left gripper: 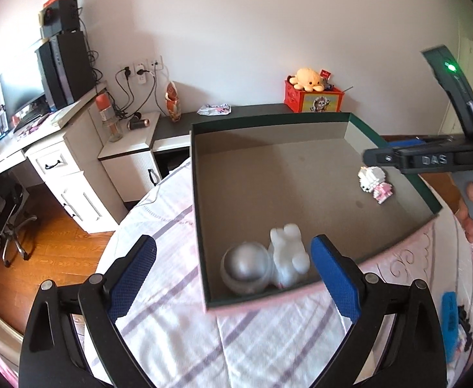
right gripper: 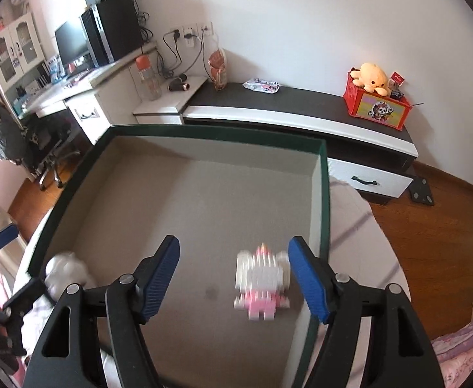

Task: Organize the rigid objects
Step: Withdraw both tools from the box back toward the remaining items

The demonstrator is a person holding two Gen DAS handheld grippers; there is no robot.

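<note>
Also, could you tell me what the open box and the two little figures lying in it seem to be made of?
The box looks like cardboard: thin matte walls, grey-beige inside, dark green outside. The pink-and-white figure seems built of small plastic bricks, given its stepped, blocky outline. The white figure looks like smooth matte plastic or resin, and its silver dome has a soft metallic sheen; blur leaves that open.

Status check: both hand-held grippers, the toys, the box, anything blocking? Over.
Left hand-held gripper open, empty. Right hand-held gripper open above the pink-and-white brick figure. White astronaut figure lies inside the box. Nothing blocking.
</note>
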